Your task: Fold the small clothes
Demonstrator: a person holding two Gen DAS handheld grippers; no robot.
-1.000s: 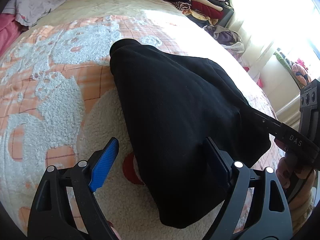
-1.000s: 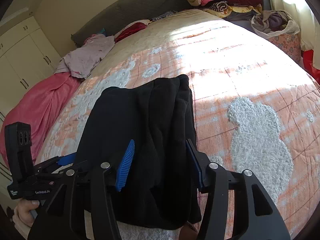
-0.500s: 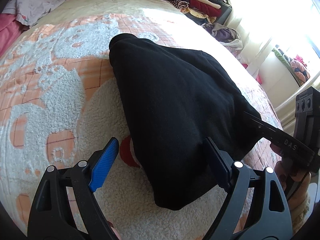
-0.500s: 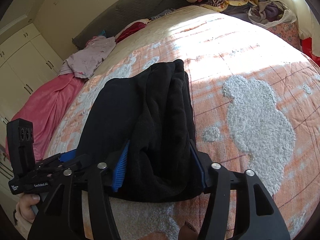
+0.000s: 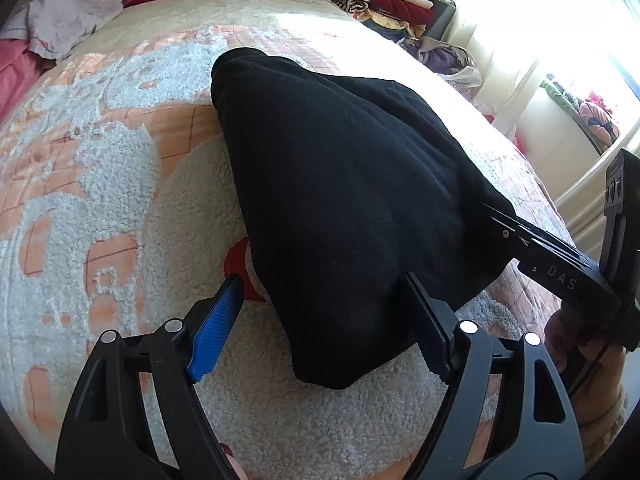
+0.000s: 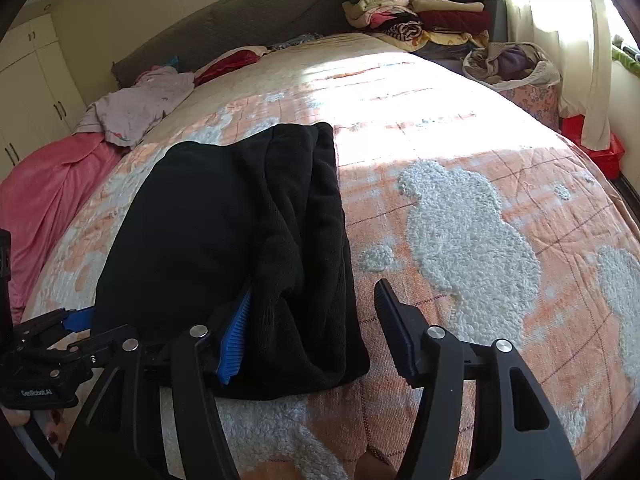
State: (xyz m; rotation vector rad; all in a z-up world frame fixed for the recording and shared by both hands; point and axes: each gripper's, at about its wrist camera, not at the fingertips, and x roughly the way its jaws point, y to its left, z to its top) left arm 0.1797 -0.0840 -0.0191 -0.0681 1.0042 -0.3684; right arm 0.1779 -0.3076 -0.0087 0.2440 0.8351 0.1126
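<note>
Bed (image 6: 460,128) covered by a fleecy orange-and-white blanket (image 5: 100,184), sun patch across its far half. Surroundings: stack of folded clothes (image 6: 420,12) at upper right of the right wrist view, a bag of laundry (image 6: 512,64) below it, curtain (image 6: 568,40) at the right edge, lilac garment (image 6: 136,108) and pink sheet (image 6: 44,192) at left, dark red item (image 6: 232,62) near the headboard, wardrobe doors (image 6: 28,92) at far left. The black garment (image 5: 344,184), folded into a thick bundle, lies on the blanket mid-frame in both views. Left gripper (image 5: 320,320): jaws apart, having just closed in a little; the bundle's near corner sits between them, against the right-hand jaw in frame, clear of the blue pad (image 5: 216,332). Right gripper (image 6: 312,328): jaws have just been opening and stand apart; the bundle's near right corner lies between them, the blue left pad (image 6: 236,340) against the cloth, the right jaw clear of it over bare blanket. In the left wrist view the right gripper's body and a hand (image 5: 576,344) enter at the right edge, touching the garment's right corner. Open blanket to the right of the garment in the right wrist view, and to the left in the left wrist view; bed edge falls away at far right.
</note>
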